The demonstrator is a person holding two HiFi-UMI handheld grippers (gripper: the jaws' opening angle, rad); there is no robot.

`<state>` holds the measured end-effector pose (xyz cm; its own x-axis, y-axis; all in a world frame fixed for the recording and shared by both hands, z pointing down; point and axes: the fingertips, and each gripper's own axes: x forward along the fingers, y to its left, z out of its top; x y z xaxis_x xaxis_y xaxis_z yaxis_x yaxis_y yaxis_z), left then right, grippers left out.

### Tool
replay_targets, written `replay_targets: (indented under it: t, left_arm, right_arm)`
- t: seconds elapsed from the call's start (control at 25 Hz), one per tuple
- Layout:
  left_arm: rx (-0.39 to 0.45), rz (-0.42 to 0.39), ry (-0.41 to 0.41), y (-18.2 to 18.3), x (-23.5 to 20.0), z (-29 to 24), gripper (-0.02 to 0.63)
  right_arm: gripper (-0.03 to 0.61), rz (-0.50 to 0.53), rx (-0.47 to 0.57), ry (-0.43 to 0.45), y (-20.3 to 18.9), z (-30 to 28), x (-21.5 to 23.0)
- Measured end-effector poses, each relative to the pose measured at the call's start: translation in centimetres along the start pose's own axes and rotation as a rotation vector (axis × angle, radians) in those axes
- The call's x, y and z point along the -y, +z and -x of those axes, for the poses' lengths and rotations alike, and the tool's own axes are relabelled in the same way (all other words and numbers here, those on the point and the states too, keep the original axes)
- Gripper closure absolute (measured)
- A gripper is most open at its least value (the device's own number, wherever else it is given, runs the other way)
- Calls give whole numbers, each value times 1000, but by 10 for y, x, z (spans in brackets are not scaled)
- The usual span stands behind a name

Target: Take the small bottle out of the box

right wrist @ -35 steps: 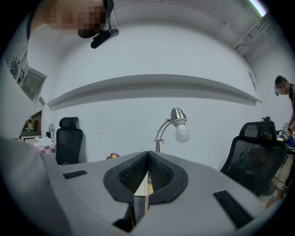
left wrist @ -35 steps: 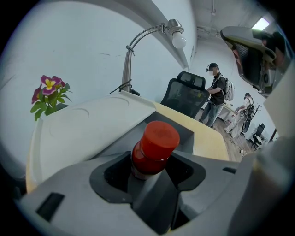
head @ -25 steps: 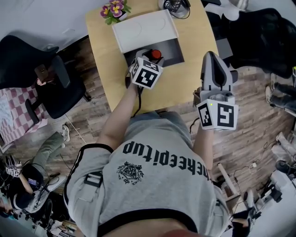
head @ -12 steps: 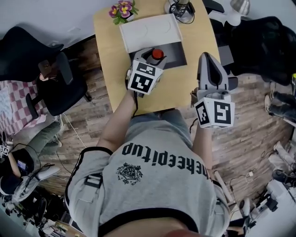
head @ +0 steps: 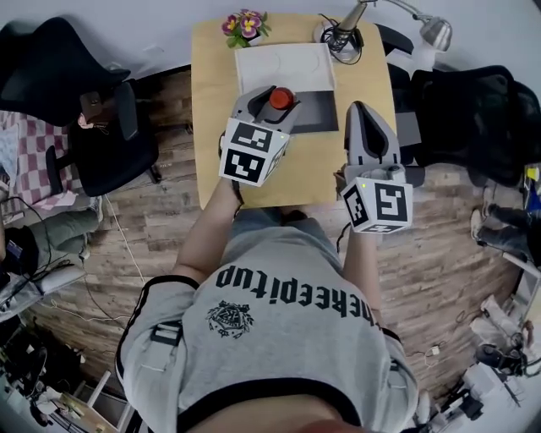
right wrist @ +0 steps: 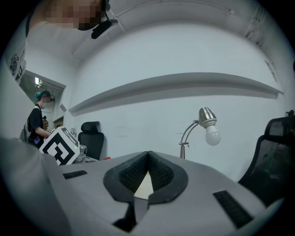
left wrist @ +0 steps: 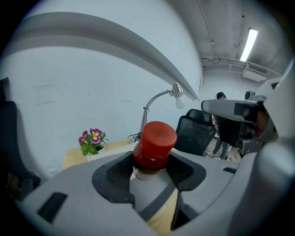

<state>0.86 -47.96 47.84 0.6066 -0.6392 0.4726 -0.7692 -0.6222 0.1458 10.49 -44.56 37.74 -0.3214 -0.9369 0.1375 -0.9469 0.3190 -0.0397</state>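
Note:
A small bottle [left wrist: 152, 152] with a red cap [head: 280, 98] is held upright in my left gripper [head: 269, 103], whose jaws are shut round its neck just below the cap. In the head view it is lifted above the dark box [head: 316, 110] on the wooden table [head: 211, 101], whose white lid [head: 286, 68] stands open behind. My right gripper [head: 362, 118] hovers to the right of the box over the table's right side, jaws shut with nothing between them [right wrist: 146, 177].
A pot of purple flowers [head: 243, 24] stands at the table's far left corner and a desk lamp [head: 427, 30] at the far right. Black office chairs [head: 101, 127] flank the table on both sides. A person stands in the room's background.
My left gripper has risen with the bottle, which now shows higher above the box. The head view has shifted, so the table sits more to the right. My right gripper stays about where it was.

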Motion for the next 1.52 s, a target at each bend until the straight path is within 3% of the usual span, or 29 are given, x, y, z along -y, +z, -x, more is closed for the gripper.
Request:
replay_targets:
  t: [0.44,0.92,1.52]
  left_arm:
    - [184,9,128,47,21,74,391]
    - [324,8,242,63,56,158,391]
    - [478,-21,348,82,107,238,391]
  right_arm:
    - [577,44,59,112,26,31,-23]
    - [577,85,142,183,56,86,-44]
    - [577,127,245,185,90,155,-45]
